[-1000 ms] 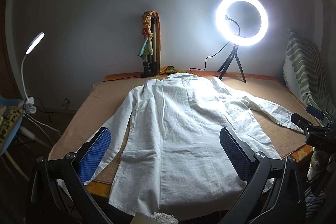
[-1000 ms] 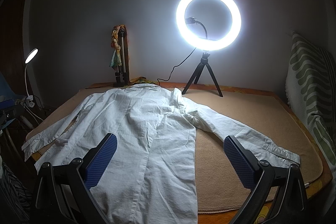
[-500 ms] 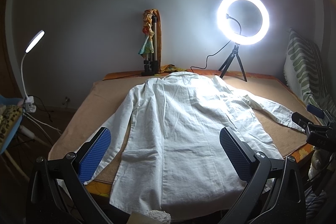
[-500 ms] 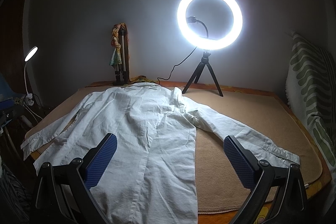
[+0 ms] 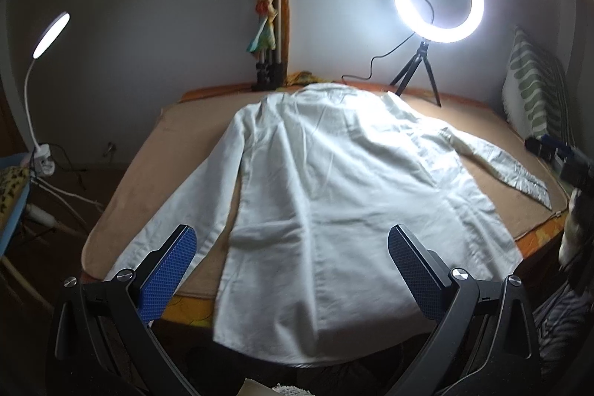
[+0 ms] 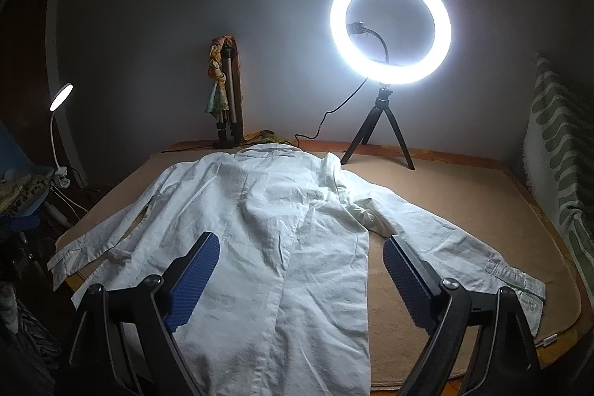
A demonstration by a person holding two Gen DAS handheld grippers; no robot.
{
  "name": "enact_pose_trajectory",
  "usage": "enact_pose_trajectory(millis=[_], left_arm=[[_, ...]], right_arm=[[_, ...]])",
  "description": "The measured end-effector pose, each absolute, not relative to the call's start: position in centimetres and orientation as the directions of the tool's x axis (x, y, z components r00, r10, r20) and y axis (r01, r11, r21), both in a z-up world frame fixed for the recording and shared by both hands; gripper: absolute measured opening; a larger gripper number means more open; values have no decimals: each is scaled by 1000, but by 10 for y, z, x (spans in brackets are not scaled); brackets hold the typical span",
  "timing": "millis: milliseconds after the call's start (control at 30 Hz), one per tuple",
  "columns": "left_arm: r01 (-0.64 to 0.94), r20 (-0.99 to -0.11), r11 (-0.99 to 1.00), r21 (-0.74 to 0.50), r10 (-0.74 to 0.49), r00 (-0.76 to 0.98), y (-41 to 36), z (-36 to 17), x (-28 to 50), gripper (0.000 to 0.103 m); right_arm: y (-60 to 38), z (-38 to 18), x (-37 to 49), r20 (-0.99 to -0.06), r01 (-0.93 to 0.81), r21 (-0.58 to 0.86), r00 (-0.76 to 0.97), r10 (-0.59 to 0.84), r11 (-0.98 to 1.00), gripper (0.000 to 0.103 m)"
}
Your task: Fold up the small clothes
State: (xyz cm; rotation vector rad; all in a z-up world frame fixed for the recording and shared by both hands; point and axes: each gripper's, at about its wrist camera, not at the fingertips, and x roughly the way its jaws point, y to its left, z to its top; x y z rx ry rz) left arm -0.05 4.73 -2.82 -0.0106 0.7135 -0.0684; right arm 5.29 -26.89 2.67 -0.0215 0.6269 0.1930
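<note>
A: Nearest items?
B: Left gripper (image 5: 291, 270), jaws spread, nothing between, above the hem of the white shirt (image 5: 334, 180). Right gripper (image 6: 299, 279), jaws wide but closing, nothing pinched, over the shirt's right side edge.
A: Shirt placement?
B: Flat on tan mat (image 6: 464, 210), hem overhanging the near edge, sleeves angled outward; bare mat beside the right sleeve.
A: Far edge?
B: Ring light (image 6: 389, 26) on tripod, folded tripod (image 6: 228, 99), collar between them.
</note>
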Motion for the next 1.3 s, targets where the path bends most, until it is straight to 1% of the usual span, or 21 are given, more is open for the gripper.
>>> enact_pose_trajectory(millis=[67,233,367,433,467,500,567,633,700,733,800,900,967,1033,1100,1167,1300], left_arm=[[55,-668,997,-50,-74,740,59,-33,-2,99],[10,-697,997,-78,-62,714,88,-43,-3,99],[31,-721,988,-154,-133,680,110,-53,-5,98],[20,-731,985,-170,-139,668,117,-58,-7,98],[7,-739,986,-169,-132,661,121,-61,-8,96],[5,-745,986,-167,-129,655,123,-62,-9,90],[14,-764,986,-164,-136,630,126,-68,-11,81],[15,-776,987,-162,-137,616,129,-72,-13,76],[30,-789,987,-159,-145,598,130,-78,-15,68],[33,-794,986,-162,-150,589,130,-81,-15,67],[44,-800,983,-177,-169,576,131,-87,-16,54],[32,-801,976,-214,-194,566,140,-92,-17,47],[3,-797,971,-241,-200,569,152,-94,-18,44],[-20,-799,970,-242,-187,572,162,-95,-20,43],[-55,-800,968,-245,-170,576,176,-96,-23,43],[-98,-797,962,-255,-152,585,195,-97,-28,43],[-193,-797,939,-284,-118,593,237,-102,-38,43]], right_arm=[[-263,29,62,-597,-210,44,778,194,977,90],[-238,37,80,-610,-285,29,754,243,958,84],[-217,44,93,-610,-343,47,734,299,938,83],[-206,47,102,-608,-365,55,726,321,929,83],[-202,48,106,-608,-377,65,719,337,924,83],[-198,50,110,-607,-389,83,710,356,918,83],[-191,51,120,-617,-407,133,679,397,904,83],[-183,52,134,-635,-428,185,636,440,885,80],[-170,52,147,-657,-450,220,587,472,866,77],[-163,53,154,-665,-458,234,568,485,858,76],[-148,54,167,-677,-473,266,528,512,840,76],[-126,54,184,-689,-483,313,477,545,818,76],[-114,51,197,-693,-483,344,448,565,805,76],[-103,46,209,-700,-472,374,422,577,799,75],[-92,38,221,-709,-454,405,392,586,794,71],[-82,28,232,-719,-435,431,365,592,791,65],[-61,13,245,-735,-423,444,331,591,790,60]])
